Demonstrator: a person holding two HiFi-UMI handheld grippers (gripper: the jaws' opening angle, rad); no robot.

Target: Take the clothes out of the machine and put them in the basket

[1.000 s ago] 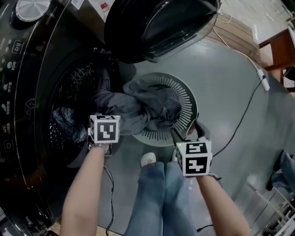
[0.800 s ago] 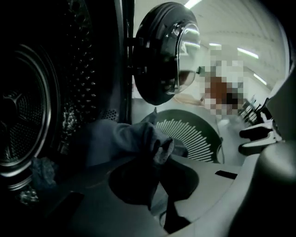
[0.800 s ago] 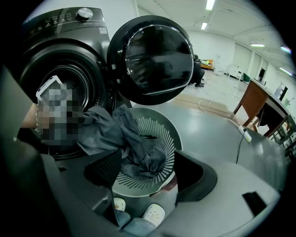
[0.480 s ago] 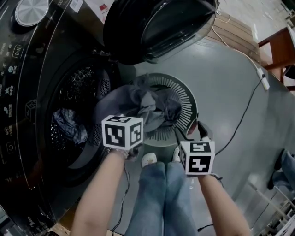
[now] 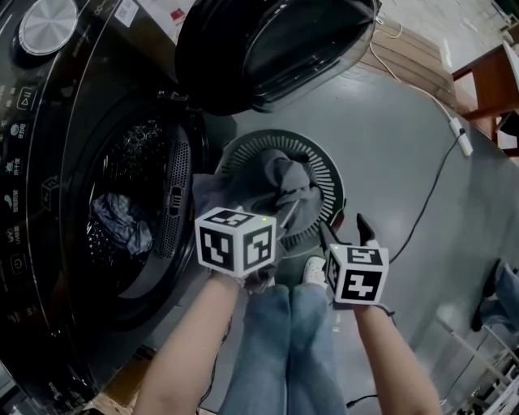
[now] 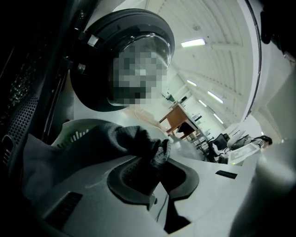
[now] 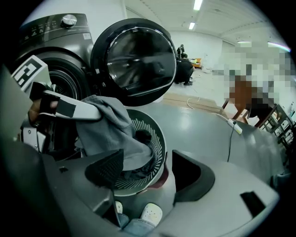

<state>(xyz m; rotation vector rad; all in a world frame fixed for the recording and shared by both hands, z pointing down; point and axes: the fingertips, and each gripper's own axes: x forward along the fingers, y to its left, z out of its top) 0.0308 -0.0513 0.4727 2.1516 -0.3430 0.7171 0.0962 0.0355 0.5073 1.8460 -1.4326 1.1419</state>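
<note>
Round slatted laundry basket (image 5: 328,175) on the floor, just ahead of both tools and below the open washer door (image 5: 276,40). Inside it, the lower folds of a grey garment (image 5: 280,188), trailing over the rim nearest the left tool (image 6: 157,169) and up to it. Left tool pinched narrow on a bunched edge of that garment. Right tool (image 7: 149,172) half spread with nothing between its pads, hovering just short of the basket's rim and apart from the cloth. Out to the left of the left tool, the washing machine drum (image 5: 138,142), with a crumpled dark item (image 5: 122,225) lying low inside.

Basket's bottom hidden under the cloth. Left tool's jaws covered by its marker cube (image 5: 235,247) in the head view.

Small icons down the machine's control panel (image 5: 16,121), and a sticker (image 5: 180,11) with a red mark cut off at the top edge, both too small to read.
</note>
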